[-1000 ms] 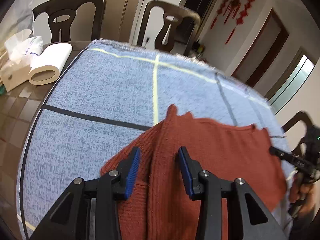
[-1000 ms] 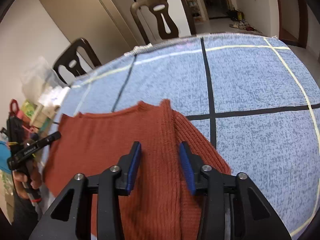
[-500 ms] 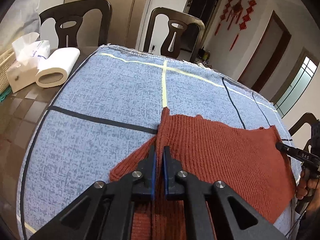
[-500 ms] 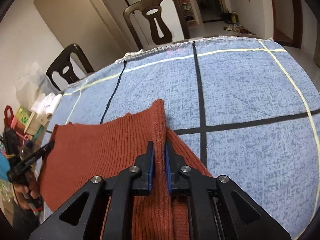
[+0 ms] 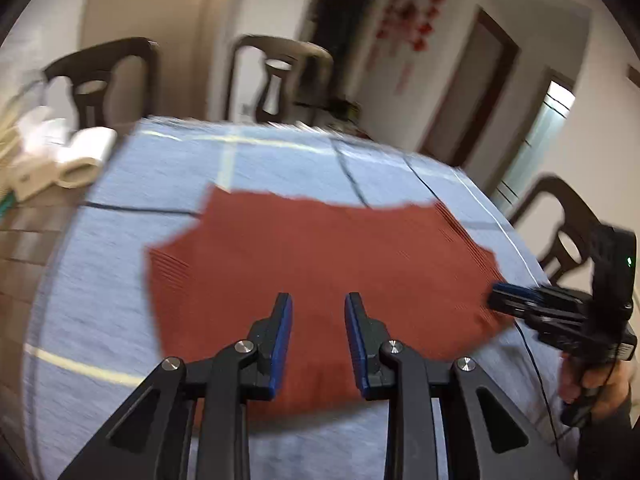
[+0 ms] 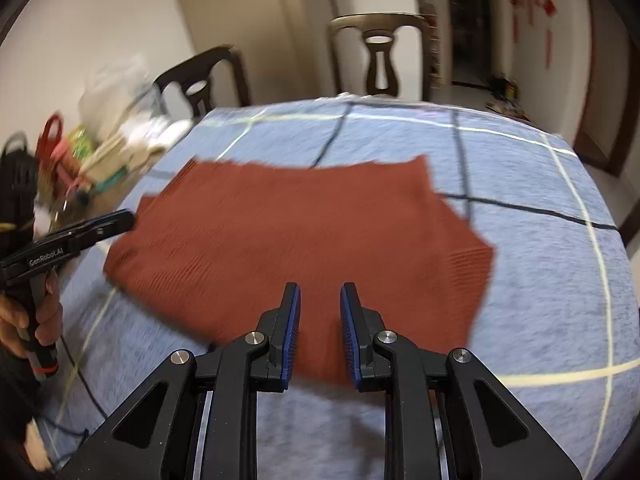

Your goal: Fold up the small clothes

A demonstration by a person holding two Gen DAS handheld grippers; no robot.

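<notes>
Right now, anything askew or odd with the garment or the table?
Nothing stands out. The rust knit garment lies flat on the blue cloth, unbunched. Both the left gripper and right gripper are open and empty. Motion blur hides fine detail.

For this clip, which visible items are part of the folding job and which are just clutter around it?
Part of the job:
- red knit garment, lying on the blue cloth
- left gripper, open
- right gripper, open
- blue checked tablecloth as work surface

Just lying about:
- paper roll
- chairs
- pile of bags and packets at the table's edge
</notes>
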